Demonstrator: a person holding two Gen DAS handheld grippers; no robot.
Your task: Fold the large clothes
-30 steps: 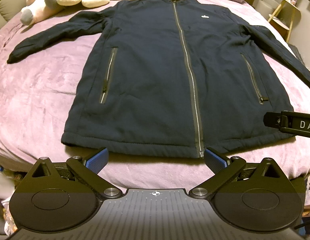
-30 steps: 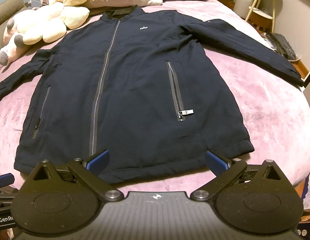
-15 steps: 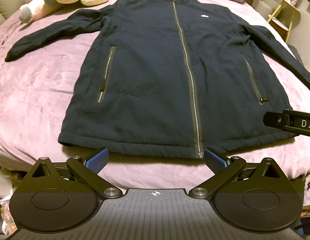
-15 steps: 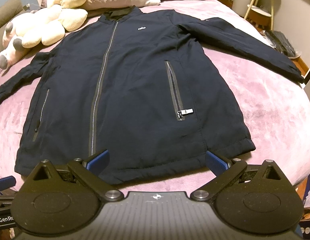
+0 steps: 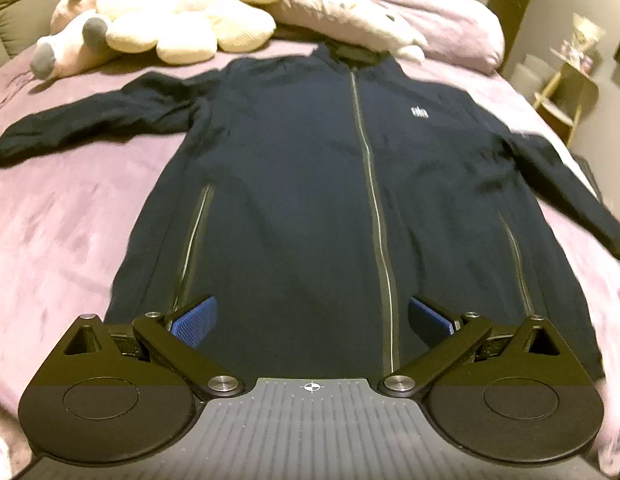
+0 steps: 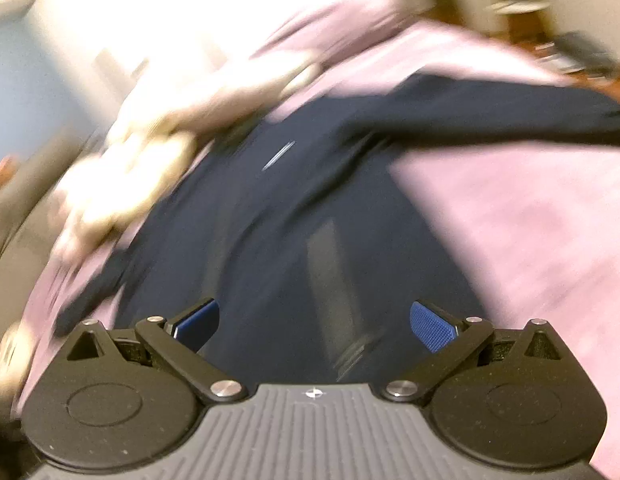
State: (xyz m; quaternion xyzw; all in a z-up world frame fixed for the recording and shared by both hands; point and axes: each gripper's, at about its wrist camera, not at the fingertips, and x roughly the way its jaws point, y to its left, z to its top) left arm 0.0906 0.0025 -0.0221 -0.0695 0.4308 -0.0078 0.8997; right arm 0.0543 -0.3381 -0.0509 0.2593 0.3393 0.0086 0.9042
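Left wrist view, read left to right: purple blanket (image 5: 70,216) over the bed; jacket's left-hand sleeve (image 5: 94,124) stretched out sideways across it; plush toys (image 5: 150,24) and a pillow (image 5: 410,16) beyond the collar. Dark navy jacket (image 5: 310,200) lies flat, front up, zipped, zipper (image 5: 374,200) running down its middle, a slanted pocket zip on either side. Other sleeve (image 5: 566,188) angles toward the right edge of the bed. Spread this way, body and both sleeves are reachable for folding; judgement: no fold made yet.

Left gripper (image 5: 312,320): jaws wide apart, nothing between them, blue pads (image 5: 192,322) showing, poised over the jacket's lower part with the main zipper passing between the fingers. Contact with cloth cannot be told.

Right wrist view: heavily blurred. Plush toys (image 6: 142,152) upper left, jacket (image 6: 290,240) centre, one sleeve (image 6: 510,116) running out to the right over the blanket (image 6: 530,220). Right gripper (image 6: 314,324): also spread open, empty, above the jacket body near a pocket zip. Judgement: aimed toward that sleeve side, likely the first part to fold in.
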